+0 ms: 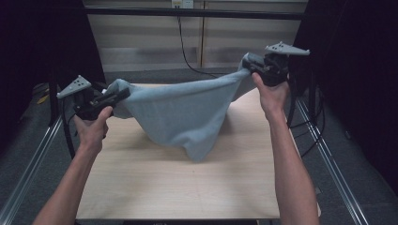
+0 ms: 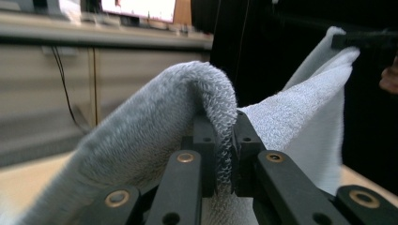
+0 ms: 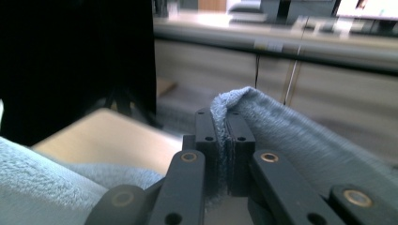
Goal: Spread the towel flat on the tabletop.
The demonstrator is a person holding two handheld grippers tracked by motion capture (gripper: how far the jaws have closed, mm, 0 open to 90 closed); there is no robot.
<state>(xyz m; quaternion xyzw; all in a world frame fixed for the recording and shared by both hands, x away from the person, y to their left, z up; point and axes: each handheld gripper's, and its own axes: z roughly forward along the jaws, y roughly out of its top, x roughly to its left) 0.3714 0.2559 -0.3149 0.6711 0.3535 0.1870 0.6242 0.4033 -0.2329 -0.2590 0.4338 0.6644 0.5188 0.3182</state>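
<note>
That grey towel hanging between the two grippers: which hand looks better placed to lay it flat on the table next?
Probably the left. The left gripper holds its towel corner lower, nearer the table; the right gripper holds its corner higher, near the far edge. Both are shut on cloth.

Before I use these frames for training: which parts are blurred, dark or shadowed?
High view: sharp centre, the grey towel casts a soft shadow on the wooden table, both sides black. Left gripper view: towel loops crisp, background cabinets smeared. Right gripper view: towel in focus at the tongs, far counter soft, upper left dark.
</note>
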